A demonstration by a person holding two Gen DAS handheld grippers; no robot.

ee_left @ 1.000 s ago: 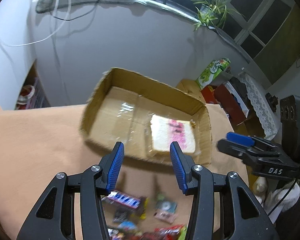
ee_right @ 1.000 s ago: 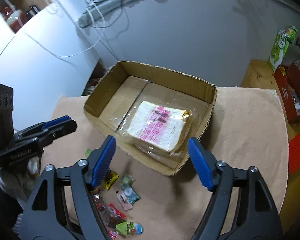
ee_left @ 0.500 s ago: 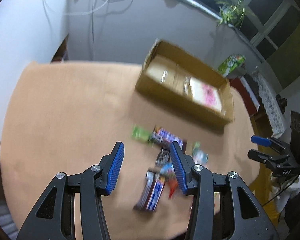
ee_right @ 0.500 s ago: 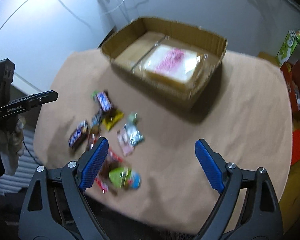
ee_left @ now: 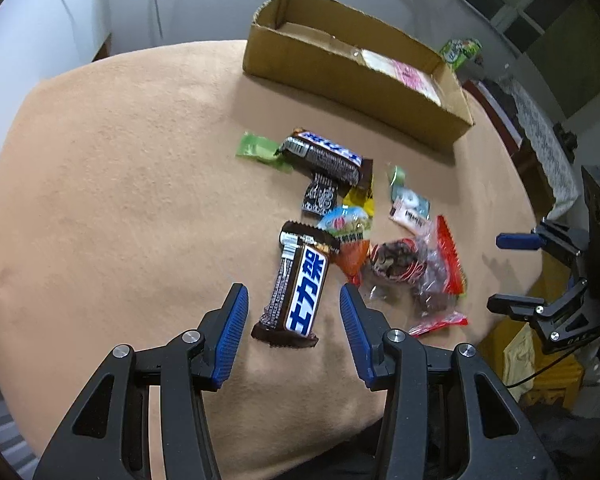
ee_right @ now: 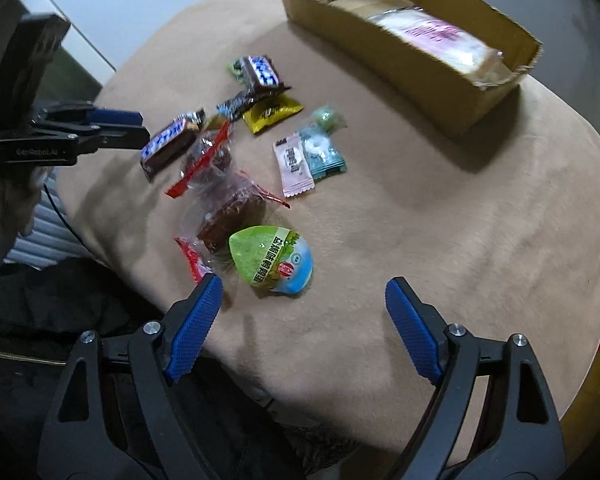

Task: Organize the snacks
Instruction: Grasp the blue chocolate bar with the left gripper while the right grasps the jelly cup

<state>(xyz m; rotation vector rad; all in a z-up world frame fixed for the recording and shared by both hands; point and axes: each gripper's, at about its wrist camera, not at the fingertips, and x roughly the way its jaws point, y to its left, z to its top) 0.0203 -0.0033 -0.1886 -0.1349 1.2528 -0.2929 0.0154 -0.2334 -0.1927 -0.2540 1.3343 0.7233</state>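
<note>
While our left tool (ee_left: pixel 290 310) hung open and empty, the chocolate bar (ee_left: pixel 296 288) lay on the surface (ee_left: pixel 120 200) between its fingers, long axis running along them; our right tool (ee_right: pixel 304 320), open wider and empty, stood farther off

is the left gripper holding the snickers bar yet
No, the left gripper is open, and the bar lies flat on the table between its fingers.
</note>
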